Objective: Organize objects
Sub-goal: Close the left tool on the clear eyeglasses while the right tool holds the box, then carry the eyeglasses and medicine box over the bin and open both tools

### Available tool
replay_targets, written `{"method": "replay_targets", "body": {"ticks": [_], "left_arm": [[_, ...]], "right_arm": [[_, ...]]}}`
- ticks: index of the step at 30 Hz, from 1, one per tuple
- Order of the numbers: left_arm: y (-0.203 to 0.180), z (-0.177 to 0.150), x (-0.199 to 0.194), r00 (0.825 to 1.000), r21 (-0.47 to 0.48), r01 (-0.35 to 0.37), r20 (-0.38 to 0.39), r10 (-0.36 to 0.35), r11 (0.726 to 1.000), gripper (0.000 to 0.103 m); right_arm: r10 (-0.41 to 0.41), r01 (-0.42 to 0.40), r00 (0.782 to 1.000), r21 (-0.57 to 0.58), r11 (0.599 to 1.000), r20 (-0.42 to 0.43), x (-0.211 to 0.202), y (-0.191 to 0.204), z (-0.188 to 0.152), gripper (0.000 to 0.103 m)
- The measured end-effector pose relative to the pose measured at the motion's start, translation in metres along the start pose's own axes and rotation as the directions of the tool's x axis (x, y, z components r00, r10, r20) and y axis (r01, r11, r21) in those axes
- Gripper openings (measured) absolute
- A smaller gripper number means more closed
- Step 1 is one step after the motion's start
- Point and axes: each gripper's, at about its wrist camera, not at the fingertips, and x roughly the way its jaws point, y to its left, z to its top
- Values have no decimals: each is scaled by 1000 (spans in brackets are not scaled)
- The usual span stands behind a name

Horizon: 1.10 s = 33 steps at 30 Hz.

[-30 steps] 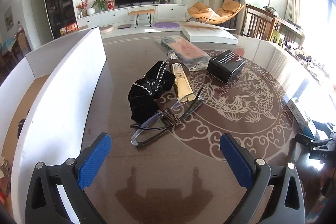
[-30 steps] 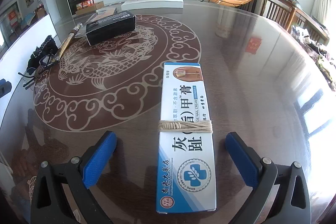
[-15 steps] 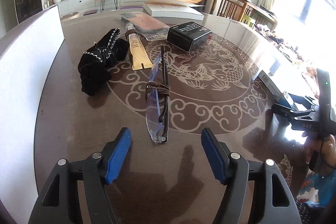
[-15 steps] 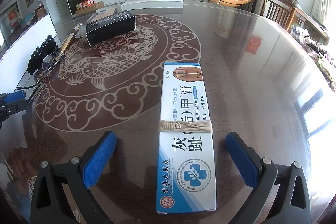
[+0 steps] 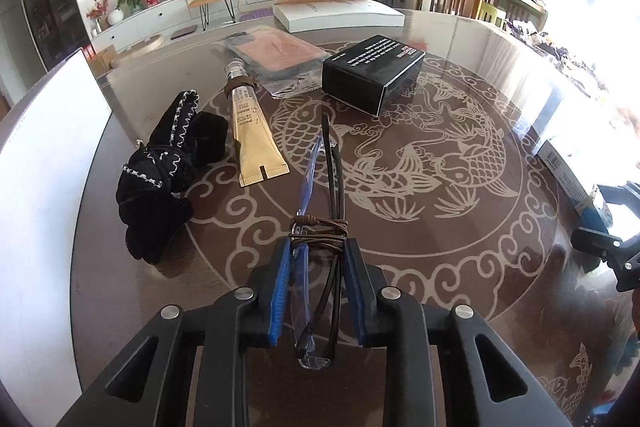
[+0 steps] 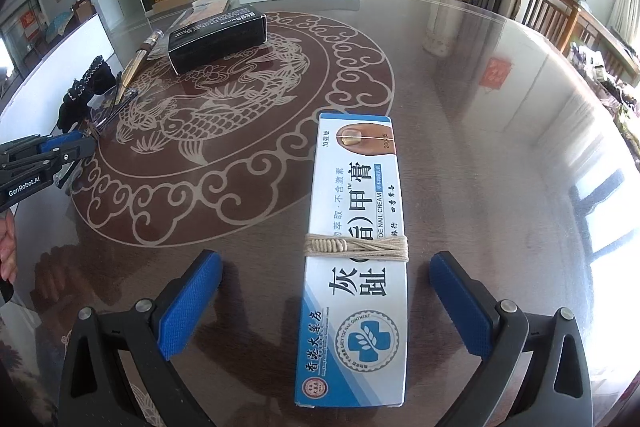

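Now lift glasses (image 5: 320, 227) slowly in left gripper (image 5: 316, 279), just clamped beside cord wrap; keep right gripper (image 6: 326, 301), spread wide, around cream box (image 6: 356, 267).

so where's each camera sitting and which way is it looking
Left wrist: on the left gripper, looking down along its fingers, shut on the folded glasses; the right gripper shows at the right edge.
Right wrist: on the right gripper, angled down at the nail cream box between open jaws; the left gripper and a hand show at left.
Shared: the black box, gold tube, black glove and table.
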Motion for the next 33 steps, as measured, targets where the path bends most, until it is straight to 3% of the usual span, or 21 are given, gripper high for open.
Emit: {"method": "replay_targets", "body": {"ticks": [1, 2, 3, 4, 8, 12, 17, 20, 23, 26, 28, 31, 33], "left_arm": [[2, -4, -3, 1000, -13, 6, 10, -6, 1000, 25], [4, -9, -7, 1000, -30, 12, 19, -11, 999, 25], [7, -14, -12, 999, -54, 23, 28, -21, 998, 25], [9, -19, -18, 998, -78, 36, 48, -32, 996, 25], [15, -37, -58, 986, -149, 85, 155, -62, 985, 25], [19, -48, -113, 958, -184, 128, 276, -74, 975, 25], [52, -57, -193, 915, -233, 140, 401, -36, 962, 25], [95, -66, -232, 905, -286, 106, 425, 27, 952, 25], [147, -82, -254, 913, -352, 0, 382, 144, 936, 25], [202, -107, -256, 932, -442, -82, 283, 226, 893, 25], [231, -122, -251, 940, -478, -143, 207, 270, 867, 25], [257, -140, -237, 940, -497, -239, 96, 326, 834, 27], [266, -152, -224, 929, -514, -321, -8, 370, 796, 29]], "right_arm": [[41, -42, 999, -1, 999, -29, 0, -2, 5, 101], [38, -39, 998, -17, 999, -56, 1, -2, 9, 89], [4, -8, 997, -48, 999, -71, 0, -1, 13, 60], [-27, 22, 997, -72, 997, -71, -2, -1, 17, 43], [42, -43, 997, -10, 999, -71, -11, -13, 17, 44], [203, -199, 979, 106, 974, -30, -35, -14, 16, 44], [315, -317, 948, 44, 947, 41, -75, 41, 43, 44], [426, -426, 902, -12, 905, 67, -94, 100, 67, 44], [556, -551, 830, -85, 830, 50, -107, 179, 89, 44], [662, -654, 750, -161, 740, -5, -114, 266, 102, 44], [698, -688, 715, -209, 694, -39, -116, 322, 106, 44], [721, -713, 689, -248, 656, -76, -108, 394, 109, 44], [704, -704, 702, -260, 661, -111, -91, 434, 107, 49]]}}
